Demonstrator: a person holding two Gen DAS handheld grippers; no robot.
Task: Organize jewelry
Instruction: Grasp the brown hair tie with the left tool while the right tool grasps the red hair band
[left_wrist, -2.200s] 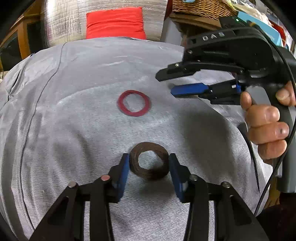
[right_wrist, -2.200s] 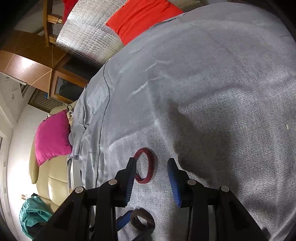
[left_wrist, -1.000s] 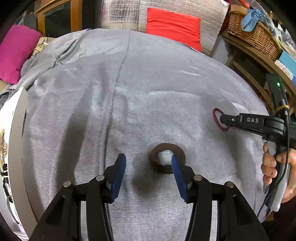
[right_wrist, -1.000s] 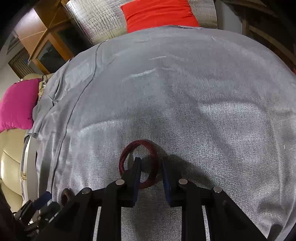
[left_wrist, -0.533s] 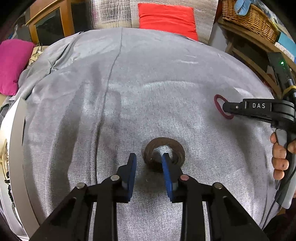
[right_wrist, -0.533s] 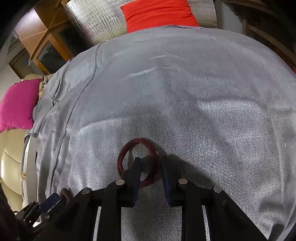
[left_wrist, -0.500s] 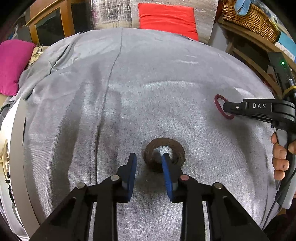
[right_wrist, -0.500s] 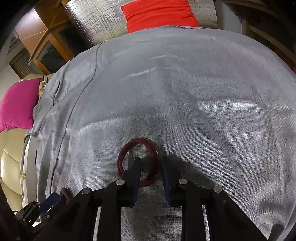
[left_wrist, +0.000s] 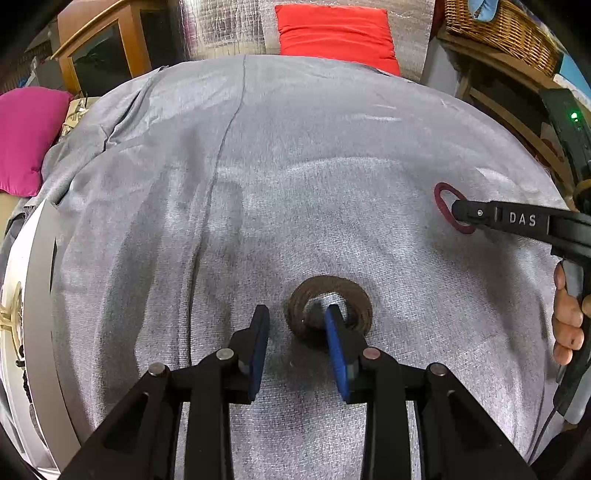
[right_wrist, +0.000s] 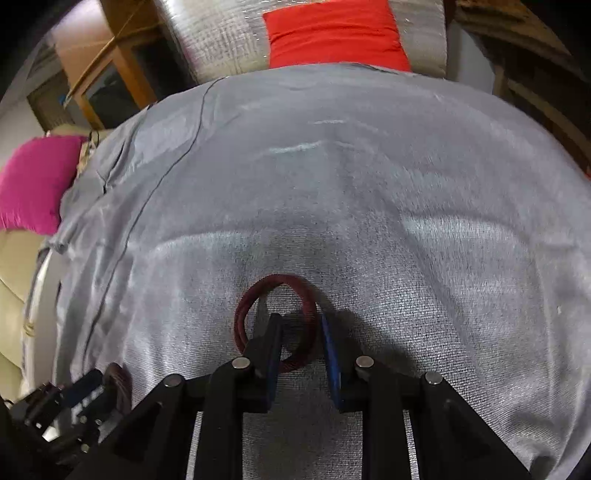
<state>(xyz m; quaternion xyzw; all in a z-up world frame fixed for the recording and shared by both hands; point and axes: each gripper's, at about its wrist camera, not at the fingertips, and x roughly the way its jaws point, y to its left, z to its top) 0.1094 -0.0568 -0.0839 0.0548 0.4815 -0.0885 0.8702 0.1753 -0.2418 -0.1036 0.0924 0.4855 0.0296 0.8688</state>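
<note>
A dark brown bangle (left_wrist: 330, 303) lies on the grey cloth (left_wrist: 295, 166). My left gripper (left_wrist: 295, 334) is partly open, its jaws astride the bangle's near-left rim, one finger inside the ring and one outside, a gap still showing. A dark red bangle (right_wrist: 277, 325) lies further right; it also shows in the left wrist view (left_wrist: 445, 203). My right gripper (right_wrist: 301, 343) has its jaws close around the red bangle's near-right rim, left finger inside the ring. The brown bangle and left gripper show at lower left (right_wrist: 118, 384).
A white tray edge (left_wrist: 40, 295) with jewelry sits at the far left. A red cushion (left_wrist: 332, 33), a pink cushion (left_wrist: 22, 136), a wicker basket (left_wrist: 506, 26) and wooden furniture (left_wrist: 103, 55) ring the cloth-covered surface.
Both grippers have narrowed from wide open onto the rims of their bangles. The right gripper's view has shifted slightly and the red bangle looks tilted up a little.
</note>
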